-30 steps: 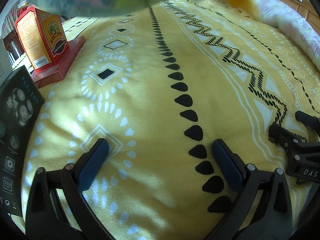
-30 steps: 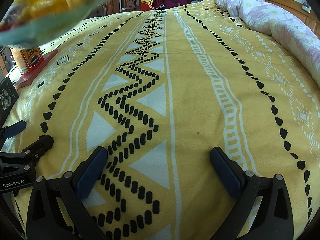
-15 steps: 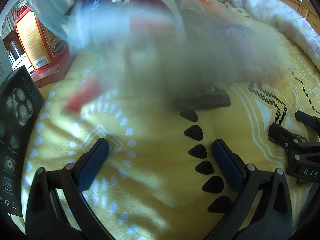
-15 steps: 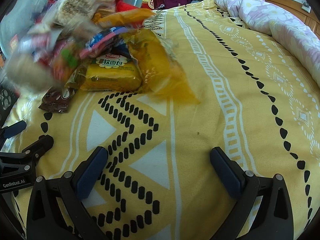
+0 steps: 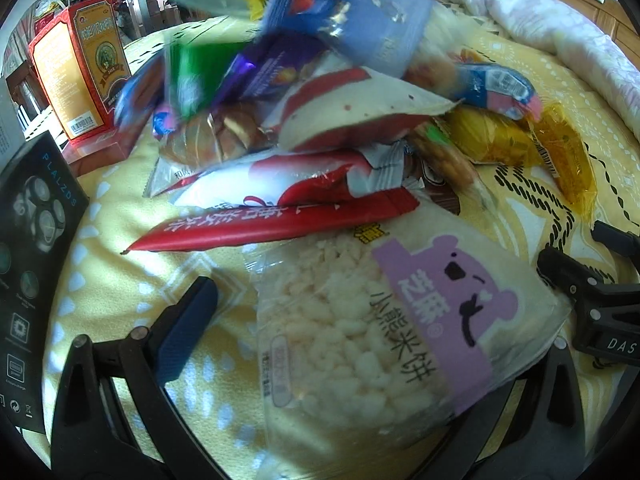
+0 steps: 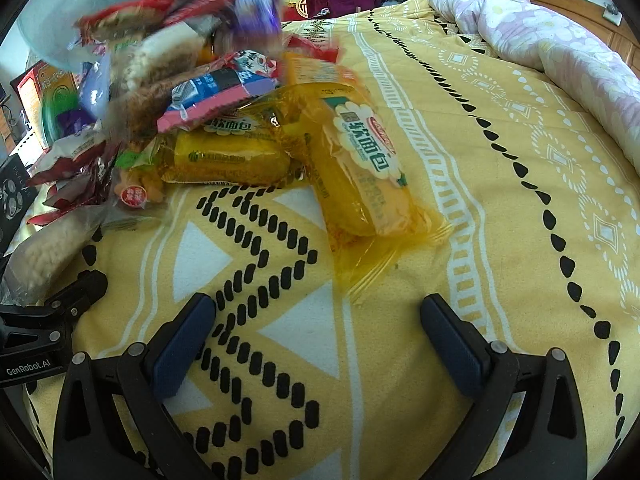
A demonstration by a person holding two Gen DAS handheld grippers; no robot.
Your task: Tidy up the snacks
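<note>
2 grippers, left gripper (image 5: 320, 320) and right gripper (image 6: 318, 342), both spread, holding nothing | rice-cracker bag (image 5: 372, 332) lies across left jaws | risk: closing crushes crackers; loose snack pile (image 6: 160, 92) may slide off yellow blanket (image 6: 500, 208)

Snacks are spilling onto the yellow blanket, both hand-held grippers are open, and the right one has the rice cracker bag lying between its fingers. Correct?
Not quite: the rice cracker bag lies across the left hand-held gripper, as the left wrist view shows. The right hand-held gripper has only blanket between its fingers.

both wrist views low over bedspread (image 6: 500, 208), sharing snack pile (image 5: 340, 152).
</note>
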